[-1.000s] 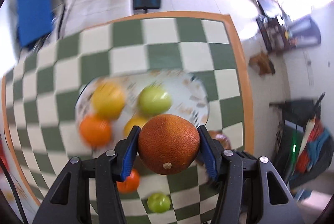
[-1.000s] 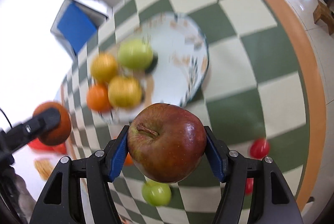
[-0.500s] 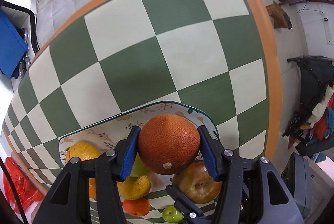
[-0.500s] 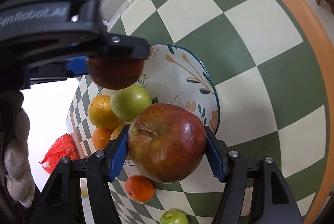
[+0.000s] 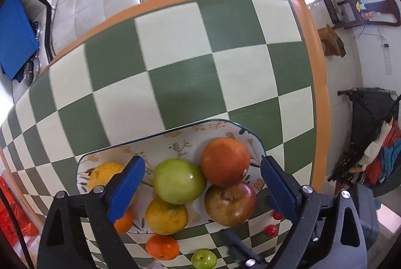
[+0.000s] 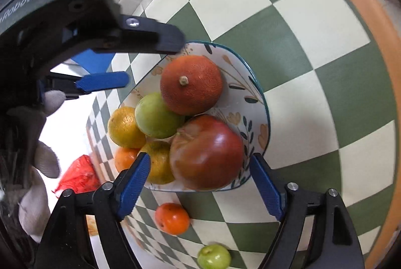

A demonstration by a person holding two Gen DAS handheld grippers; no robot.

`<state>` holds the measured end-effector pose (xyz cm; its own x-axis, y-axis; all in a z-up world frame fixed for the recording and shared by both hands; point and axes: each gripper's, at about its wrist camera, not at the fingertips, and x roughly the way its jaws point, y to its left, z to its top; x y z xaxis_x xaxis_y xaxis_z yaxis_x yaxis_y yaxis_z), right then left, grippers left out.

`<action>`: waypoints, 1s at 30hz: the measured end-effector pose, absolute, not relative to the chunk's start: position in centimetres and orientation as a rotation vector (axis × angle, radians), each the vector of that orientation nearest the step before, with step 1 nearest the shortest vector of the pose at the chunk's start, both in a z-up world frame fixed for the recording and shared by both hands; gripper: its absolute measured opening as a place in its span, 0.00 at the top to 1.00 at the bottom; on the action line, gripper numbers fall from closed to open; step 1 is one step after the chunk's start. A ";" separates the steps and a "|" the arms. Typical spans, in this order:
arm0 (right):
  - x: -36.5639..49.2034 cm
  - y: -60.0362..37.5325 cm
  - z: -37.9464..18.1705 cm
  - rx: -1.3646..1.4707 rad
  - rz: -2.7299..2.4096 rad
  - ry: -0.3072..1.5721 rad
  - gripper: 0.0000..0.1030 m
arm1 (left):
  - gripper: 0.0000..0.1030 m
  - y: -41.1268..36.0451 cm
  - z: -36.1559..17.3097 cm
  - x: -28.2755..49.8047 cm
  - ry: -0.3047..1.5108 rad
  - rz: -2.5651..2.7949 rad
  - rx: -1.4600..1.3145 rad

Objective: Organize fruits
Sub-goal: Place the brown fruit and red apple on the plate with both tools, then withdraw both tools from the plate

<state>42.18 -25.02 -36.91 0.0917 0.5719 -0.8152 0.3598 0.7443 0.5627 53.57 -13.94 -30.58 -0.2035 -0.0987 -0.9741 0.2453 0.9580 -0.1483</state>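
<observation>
A green-and-cream checked table [image 5: 180, 83] carries a floral plate [image 6: 260, 118] piled with fruit. Both tongs hang over it, the left gripper [image 5: 201, 183] and the right gripper [image 6: 199, 181] spread wide and holding nothing. On the plate lie a red apple [image 6: 206, 152], a dark orange [image 6: 191, 85] touching it, and a green apple [image 6: 158, 116] beside them. Near the plate sit a small orange [image 6: 171, 218] and a small green fruit [image 6: 214, 256].
</observation>
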 end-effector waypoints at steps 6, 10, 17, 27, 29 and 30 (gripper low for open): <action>41.8 -24.4 -34.1 0.521 0.084 1.519 0.08 | 0.08 -8.2 -28.6 50.4 1.627 -0.187 0.047; 41.4 -24.0 -32.9 0.344 0.013 1.488 0.07 | 0.08 -4.6 -27.6 47.3 1.552 -0.116 0.025; 40.1 -22.4 -30.4 0.211 0.001 1.425 0.07 | 0.08 -1.9 -25.8 41.7 1.468 -0.054 0.021; 37.7 -20.5 -25.1 0.138 0.004 1.330 0.07 | 0.08 -0.7 -20.3 36.8 1.308 -0.012 0.007; 36.9 -20.3 -23.7 0.131 0.006 1.311 0.07 | 0.08 -0.5 -19.2 35.9 1.276 -0.003 0.012; 36.5 -20.2 -23.1 0.127 0.006 1.302 0.07 | 0.08 -0.4 -18.8 35.4 1.265 -0.003 0.010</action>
<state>36.55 -20.18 -23.10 0.2669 0.0755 -0.9608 0.0673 0.9930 0.0967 35.39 -0.42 -18.76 0.3006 0.0031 -0.9537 0.0077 1.0000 0.0057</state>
